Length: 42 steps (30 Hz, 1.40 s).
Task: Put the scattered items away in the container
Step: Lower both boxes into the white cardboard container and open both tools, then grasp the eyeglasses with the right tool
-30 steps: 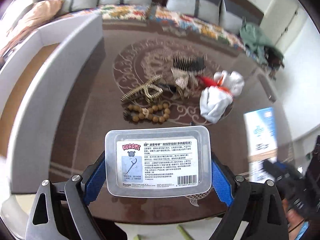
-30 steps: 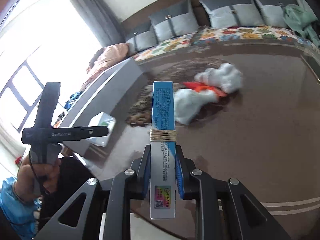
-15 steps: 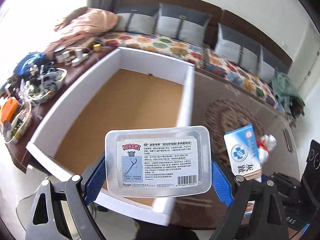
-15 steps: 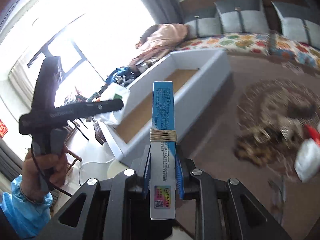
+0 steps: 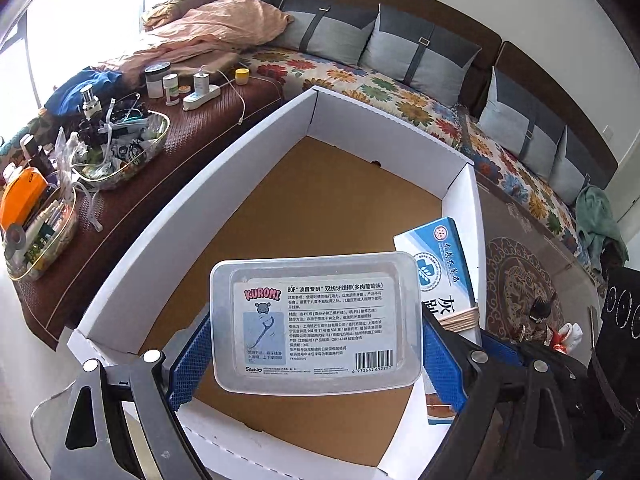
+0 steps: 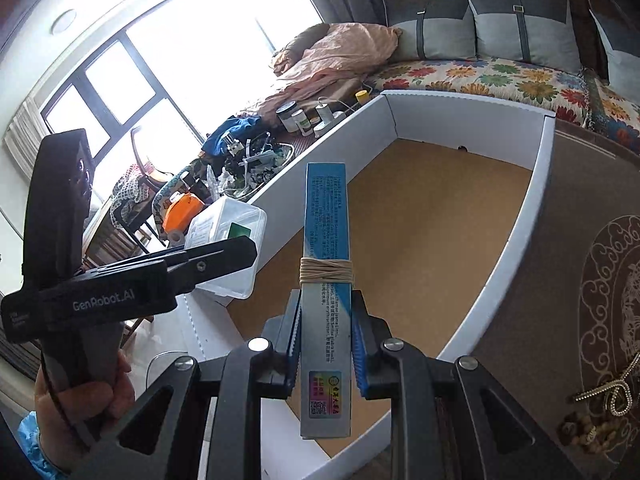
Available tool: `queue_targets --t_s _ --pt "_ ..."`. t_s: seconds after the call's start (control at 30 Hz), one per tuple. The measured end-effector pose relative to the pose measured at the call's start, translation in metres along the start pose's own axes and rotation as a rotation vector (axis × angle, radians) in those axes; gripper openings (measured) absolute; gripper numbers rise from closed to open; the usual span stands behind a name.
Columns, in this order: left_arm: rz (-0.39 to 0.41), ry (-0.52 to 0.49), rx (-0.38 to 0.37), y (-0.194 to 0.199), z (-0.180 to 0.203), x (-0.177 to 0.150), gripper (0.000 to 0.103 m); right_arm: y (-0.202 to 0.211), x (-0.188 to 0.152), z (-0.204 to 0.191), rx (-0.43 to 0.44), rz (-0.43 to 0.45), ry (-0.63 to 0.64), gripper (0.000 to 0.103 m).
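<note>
My left gripper (image 5: 316,354) is shut on a clear plastic floss-pick box (image 5: 316,324) with a white label, held above the near end of the white cardboard box (image 5: 188,208) with its bare brown floor. My right gripper (image 6: 326,344) is shut on a long blue-and-white carton (image 6: 326,280) bound with a rubber band, held upright over the same white box (image 6: 516,240). That carton (image 5: 444,268) shows in the left wrist view, just right of the floss box. In the right wrist view a hand (image 6: 80,400) holds the left gripper with the floss box (image 6: 228,248).
Left of the box a dark side table (image 5: 192,136) carries jars, a power strip and glass trays of clutter. A sofa (image 5: 400,80) with grey cushions runs along the back. On the brown patterned table right of the box lie beads (image 6: 588,428), a comb (image 5: 540,308) and other small items.
Both grippers have swung left from the scattered items on the patterned table to above the white box, each keeping its item. The box now fills both views.
</note>
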<state>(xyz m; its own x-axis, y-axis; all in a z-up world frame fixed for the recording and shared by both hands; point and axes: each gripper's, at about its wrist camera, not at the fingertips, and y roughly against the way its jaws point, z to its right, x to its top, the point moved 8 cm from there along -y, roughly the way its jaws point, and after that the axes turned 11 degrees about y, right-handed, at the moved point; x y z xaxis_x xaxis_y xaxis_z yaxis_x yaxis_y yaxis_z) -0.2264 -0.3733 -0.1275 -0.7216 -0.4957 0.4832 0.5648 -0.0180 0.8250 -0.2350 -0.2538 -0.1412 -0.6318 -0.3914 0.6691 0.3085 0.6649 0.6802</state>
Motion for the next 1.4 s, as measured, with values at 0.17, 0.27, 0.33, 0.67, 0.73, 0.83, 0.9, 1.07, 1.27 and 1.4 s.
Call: queue_targets --t_s 0.17,0.27,0.33,0.67,0.73,0.83,0.9,1.07,1.27,1.4 --pt "-0.013 0.033 -0.012 -0.015 -0.006 0.001 0.092 -0.017 0.003 0.021 -0.001 -0.003 -0.081 0.026" --pt "-0.013 0.036 -0.014 -0.018 -0.006 0.003 0.093 -0.012 0.008 0.03 -0.003 0.025 -0.096 0.032" --pt "-0.018 0.037 -0.015 -0.021 -0.005 0.004 0.093 -0.004 0.012 0.031 -0.014 0.039 -0.097 0.037" --pt "-0.021 0.056 -0.024 -0.017 0.004 0.007 0.103 0.031 0.014 0.036 -0.028 0.101 -0.138 0.041" --pt "-0.008 0.046 -0.018 -0.011 0.01 0.009 0.103 0.036 0.012 0.038 -0.026 0.109 -0.146 0.041" --pt "0.024 0.025 -0.003 0.003 0.018 0.009 0.103 0.048 0.008 0.043 -0.023 0.124 -0.163 0.041" --pt "0.048 0.01 0.006 0.014 0.026 0.007 0.103 0.058 0.004 0.045 -0.023 0.134 -0.171 0.041" --pt "0.105 -0.039 0.027 0.044 0.05 -0.004 0.103 0.085 -0.008 0.054 -0.038 0.151 -0.179 0.041" --pt "0.169 -0.121 0.055 0.08 0.094 -0.034 0.103 0.135 -0.026 0.06 -0.071 0.196 -0.15 0.041" --pt "0.192 -0.196 0.046 0.096 0.137 -0.063 0.103 0.178 -0.048 0.066 -0.104 0.229 -0.114 0.041"
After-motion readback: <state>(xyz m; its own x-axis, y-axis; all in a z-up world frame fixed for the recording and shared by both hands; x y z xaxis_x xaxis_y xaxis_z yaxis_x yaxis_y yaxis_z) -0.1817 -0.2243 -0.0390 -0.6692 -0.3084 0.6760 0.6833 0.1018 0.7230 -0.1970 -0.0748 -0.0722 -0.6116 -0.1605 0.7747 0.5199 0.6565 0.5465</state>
